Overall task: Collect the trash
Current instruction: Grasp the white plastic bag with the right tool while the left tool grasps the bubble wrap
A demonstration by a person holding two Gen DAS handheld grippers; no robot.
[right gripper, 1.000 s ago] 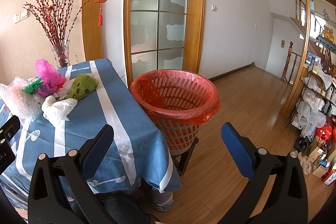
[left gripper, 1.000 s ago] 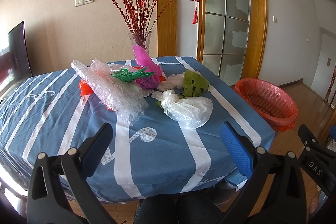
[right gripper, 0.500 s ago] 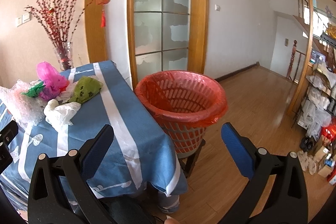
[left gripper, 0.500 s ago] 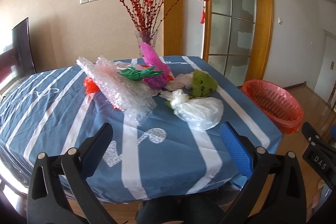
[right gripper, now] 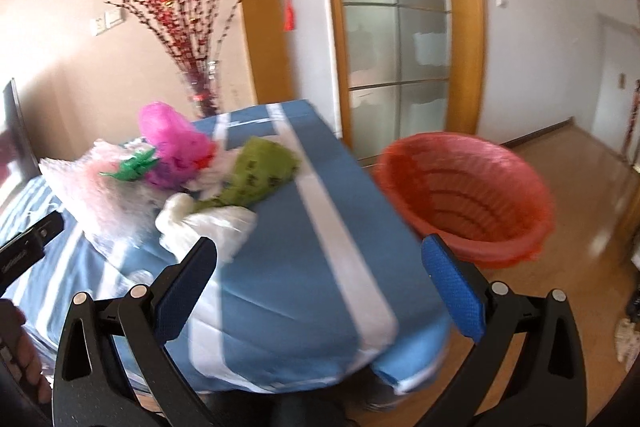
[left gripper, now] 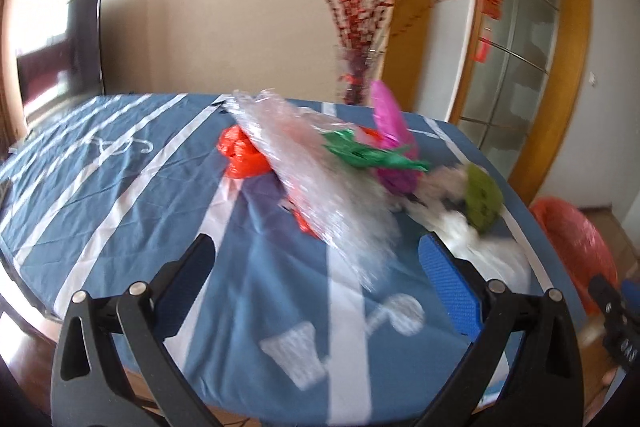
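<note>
A pile of trash lies on the blue striped tablecloth (left gripper: 120,195): clear bubble wrap (left gripper: 320,187), a red bag (left gripper: 240,155), a green wrapper (left gripper: 368,155), a pink bag (left gripper: 392,135), an olive-green bag (left gripper: 482,199) and a white bag (left gripper: 496,251). The same pile shows in the right wrist view, with the white bag (right gripper: 216,223) and olive-green bag (right gripper: 260,175) nearest. A red-lined basket (right gripper: 468,195) stands beside the table's right edge. My left gripper (left gripper: 316,283) is open and empty, short of the bubble wrap. My right gripper (right gripper: 320,287) is open and empty over the table's near corner.
A glass vase of red branches (left gripper: 360,27) stands at the table's far edge. A dark screen (left gripper: 60,47) stands at the left by the wall. A wood-framed glass door (right gripper: 400,39) is behind the basket. Wooden floor (right gripper: 580,163) lies to the right.
Both grippers have swung left and moved closer to the table. The trash pile now looks larger and nearer in both views. Both stay open.
</note>
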